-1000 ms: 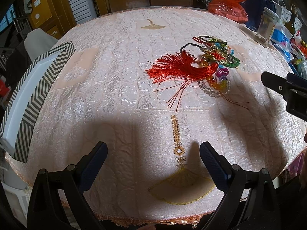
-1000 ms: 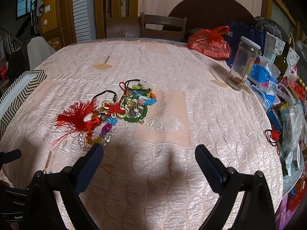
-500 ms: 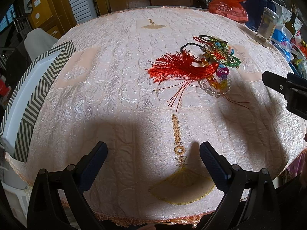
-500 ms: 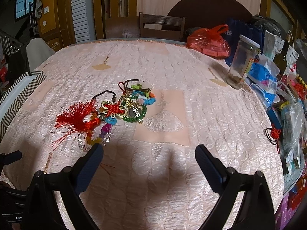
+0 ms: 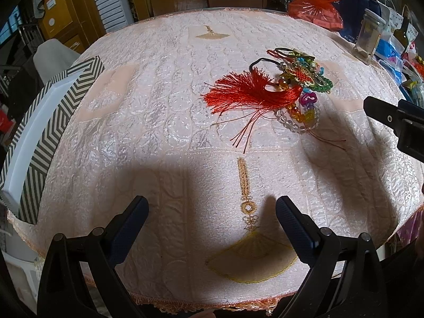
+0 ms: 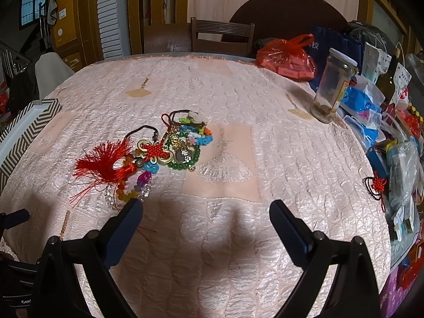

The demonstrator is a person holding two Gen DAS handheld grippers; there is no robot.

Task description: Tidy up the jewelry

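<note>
A tangled heap of jewelry [image 5: 296,90] [image 6: 159,153] lies on the pink quilted tablecloth [image 5: 159,106] [image 6: 265,145]: a red tassel [image 5: 246,95] [image 6: 103,161] with a knot charm, a green bead bracelet [image 6: 185,163], clear and coloured bead strings [image 5: 296,119]. A chevron-striped box [image 5: 45,132] [image 6: 23,137] with a white inside stands at the table's left edge. My left gripper [image 5: 212,212] hovers open near the front edge, well short of the heap. My right gripper [image 6: 206,212] is open too, its left finger just in front of the beads.
A glass jar [image 6: 334,87], a red plastic bag [image 6: 288,55], a dark bottle [image 6: 389,79] and several packets [image 6: 397,164] crowd the right side. A small red knot charm [image 6: 375,185] lies by the packets. A wooden chair [image 6: 222,34] stands behind the table.
The right wrist view has crept slightly closer to the jewelry heap. The left gripper has hardly moved. Both stay open.
</note>
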